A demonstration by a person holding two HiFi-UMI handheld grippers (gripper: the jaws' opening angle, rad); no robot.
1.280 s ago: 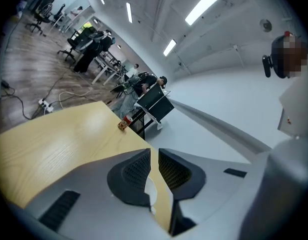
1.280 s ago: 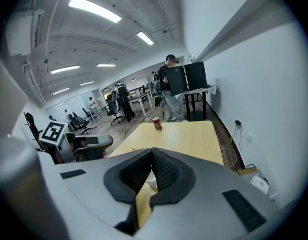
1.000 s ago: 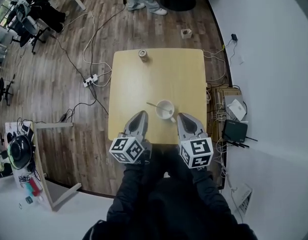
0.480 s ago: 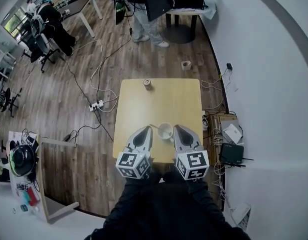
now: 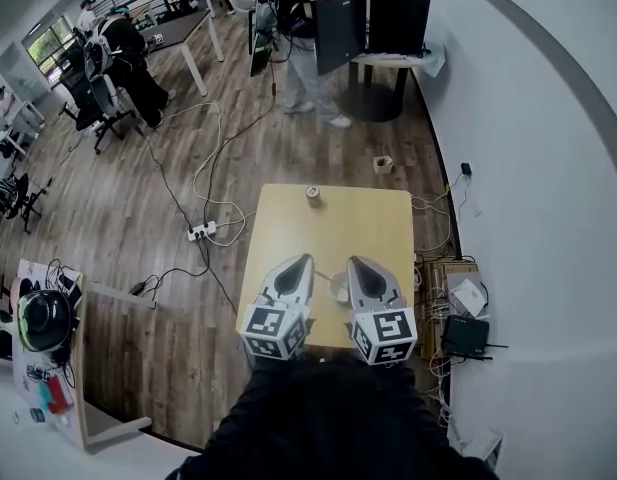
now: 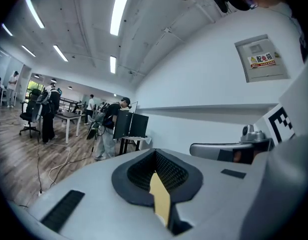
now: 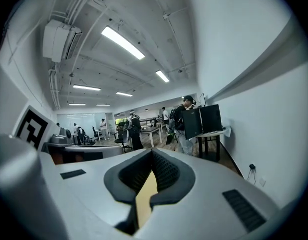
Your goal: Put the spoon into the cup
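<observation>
In the head view the white cup [image 5: 339, 289] stands on the pale wooden table [image 5: 373, 230], showing only in the gap between my two grippers. No spoon shows in any view. My left gripper [image 5: 300, 264] hangs above the table just left of the cup, and my right gripper [image 5: 357, 266] just right of it. Both point away from me, well above the tabletop. In the left gripper view the jaws [image 6: 154, 153] meet at their tips with nothing between them. The right gripper view shows the same for its jaws [image 7: 152, 153], with only a sliver of table behind.
A small round object [image 5: 312, 195] sits at the table's far edge. A little box [image 5: 384, 164] stands on the wooden floor beyond. Cables and a power strip [image 5: 200, 232] lie left of the table, and boxes and devices [image 5: 466, 313] right of it by the wall. A person [image 5: 306, 58] stands farther off.
Both grippers have risen, and the head view with them, so the table looks smaller and farther below. The spoon that lay left of the cup has passed out of sight behind the left gripper.
</observation>
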